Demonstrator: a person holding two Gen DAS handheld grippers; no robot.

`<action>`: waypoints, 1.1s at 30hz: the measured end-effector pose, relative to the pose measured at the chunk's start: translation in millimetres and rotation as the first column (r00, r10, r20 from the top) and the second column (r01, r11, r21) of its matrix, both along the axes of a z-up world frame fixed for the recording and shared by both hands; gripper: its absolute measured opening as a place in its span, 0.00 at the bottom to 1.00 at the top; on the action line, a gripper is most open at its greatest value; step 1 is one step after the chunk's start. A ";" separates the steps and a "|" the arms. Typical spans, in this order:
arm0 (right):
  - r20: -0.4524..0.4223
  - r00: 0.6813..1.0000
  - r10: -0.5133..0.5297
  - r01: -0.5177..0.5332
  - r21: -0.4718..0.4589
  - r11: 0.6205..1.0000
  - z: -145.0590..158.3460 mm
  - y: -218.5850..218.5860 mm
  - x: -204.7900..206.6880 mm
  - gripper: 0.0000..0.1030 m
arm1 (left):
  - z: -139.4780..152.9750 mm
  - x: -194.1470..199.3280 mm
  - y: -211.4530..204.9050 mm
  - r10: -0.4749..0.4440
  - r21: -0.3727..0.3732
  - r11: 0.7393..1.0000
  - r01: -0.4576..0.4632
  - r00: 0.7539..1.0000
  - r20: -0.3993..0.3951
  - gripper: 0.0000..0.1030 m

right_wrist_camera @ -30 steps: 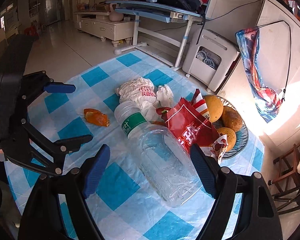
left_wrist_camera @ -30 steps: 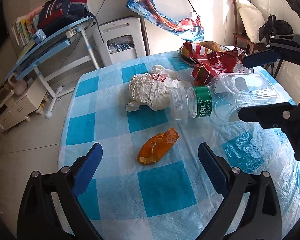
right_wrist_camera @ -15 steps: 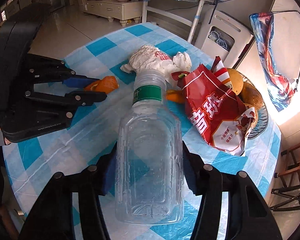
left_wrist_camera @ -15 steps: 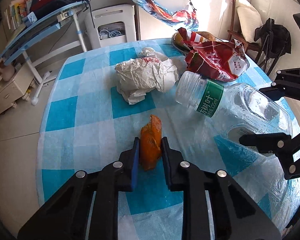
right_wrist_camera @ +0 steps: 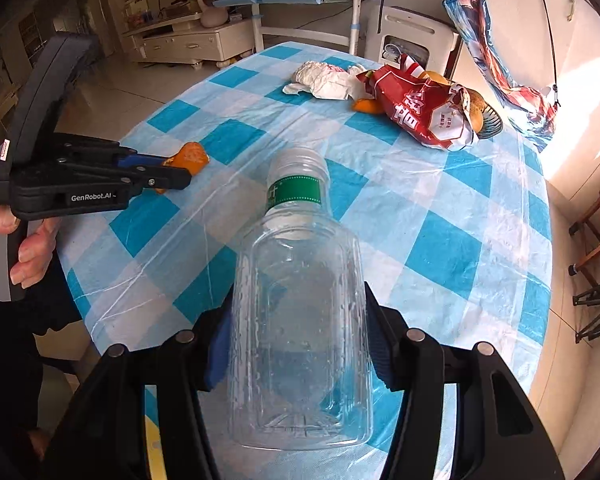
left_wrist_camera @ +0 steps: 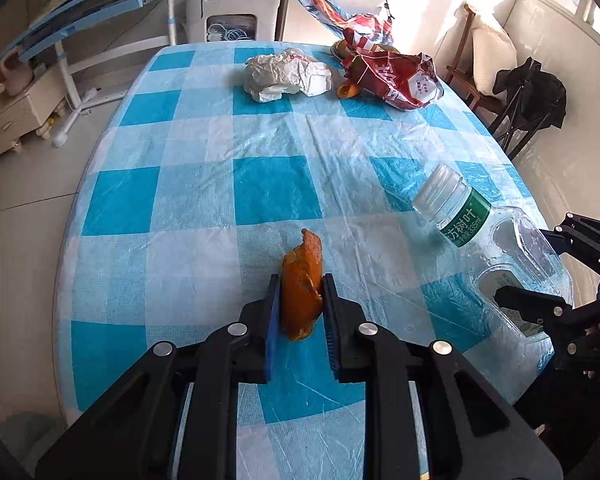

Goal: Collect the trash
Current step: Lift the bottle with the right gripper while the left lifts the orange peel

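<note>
Both grippers are pulling back now: left gripper point(left_wrist_camera: 300, 300) pinching peel point(left_wrist_camera: 302, 292), right gripper point(right_wrist_camera: 296, 344) clamping bottle point(right_wrist_camera: 300, 320); table point(left_wrist_camera: 180, 208) middle lying open.

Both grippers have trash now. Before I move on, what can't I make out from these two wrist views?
- Trash bin: in neither view, so the drop-off spot is unknown.
- Fruit bowl: mostly hidden behind the red snack bag in the right wrist view.
- Bottle base: covered by the right gripper.
- Orange peel sides: masked by the left gripper.
- Bottle label print: too small to read.
</note>
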State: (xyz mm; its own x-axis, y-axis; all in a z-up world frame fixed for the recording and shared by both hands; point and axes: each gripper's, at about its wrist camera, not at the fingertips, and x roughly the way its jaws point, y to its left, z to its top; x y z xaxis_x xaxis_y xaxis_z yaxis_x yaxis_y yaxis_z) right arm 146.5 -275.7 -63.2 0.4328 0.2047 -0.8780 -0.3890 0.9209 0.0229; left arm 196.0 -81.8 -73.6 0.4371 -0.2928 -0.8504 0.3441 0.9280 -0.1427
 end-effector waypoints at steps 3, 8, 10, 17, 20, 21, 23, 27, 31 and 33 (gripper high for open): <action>0.012 1.000 -0.023 0.023 0.014 1.000 -0.6 -0.6 -2.2 0.54 | -0.3 -20.6 1.6 0.015 0.035 0.999 -0.016 0.999 0.030 0.23; 0.047 0.998 -0.032 0.031 0.007 0.999 -1.1 1.9 -8.8 0.61 | -0.9 -36.2 1.8 0.026 0.087 0.996 -0.033 0.996 0.080 0.52; 0.054 0.998 -0.034 0.034 0.002 0.999 -1.5 2.7 -9.9 0.63 | -1.0 -34.9 3.4 0.028 0.079 0.996 -0.034 0.996 0.082 0.54; 0.052 0.998 -0.045 0.045 -0.006 0.999 -5.7 2.3 -8.8 0.67 | -1.7 -29.4 7.0 0.061 0.044 0.997 -0.064 0.995 0.079 0.61; 0.050 0.998 -0.043 0.043 -0.009 0.999 -7.2 2.4 -8.3 0.67 | -2.8 -29.7 2.7 0.062 0.065 0.996 -0.068 0.994 0.090 0.61; 0.050 0.998 -0.042 0.042 -0.010 0.999 -7.3 2.4 -8.3 0.67 | -3.0 -29.8 1.6 0.061 0.071 0.995 -0.068 0.994 0.094 0.61; 0.053 0.998 -0.043 0.044 -0.010 0.999 -7.4 2.6 -8.7 0.68 | -3.0 -29.9 -0.4 0.060 0.078 0.995 -0.068 0.993 0.100 0.61; 0.055 0.997 -0.047 0.048 -0.009 0.999 -7.5 2.3 -8.0 0.68 | -2.0 -30.4 -1.9 0.059 0.083 0.994 -0.068 0.992 0.112 0.61; 0.055 0.997 -0.047 0.048 -0.010 0.999 -7.6 2.1 -7.4 0.69 | -1.6 -29.2 -2.5 0.060 0.089 0.994 -0.070 0.991 0.117 0.61; 0.055 0.997 -0.048 0.048 -0.008 0.999 -7.5 2.0 -7.4 0.69 | -1.9 -28.7 -2.2 0.062 0.089 0.993 -0.073 0.991 0.116 0.61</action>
State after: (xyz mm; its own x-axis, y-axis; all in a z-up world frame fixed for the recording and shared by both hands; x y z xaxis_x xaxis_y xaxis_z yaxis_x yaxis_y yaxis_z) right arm 139.1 -273.7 -70.7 0.4890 0.1742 -0.8547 -0.3448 0.9387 -0.0060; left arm 167.2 -84.0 -75.5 0.5479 -0.1813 -0.8167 0.2891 0.9571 -0.0185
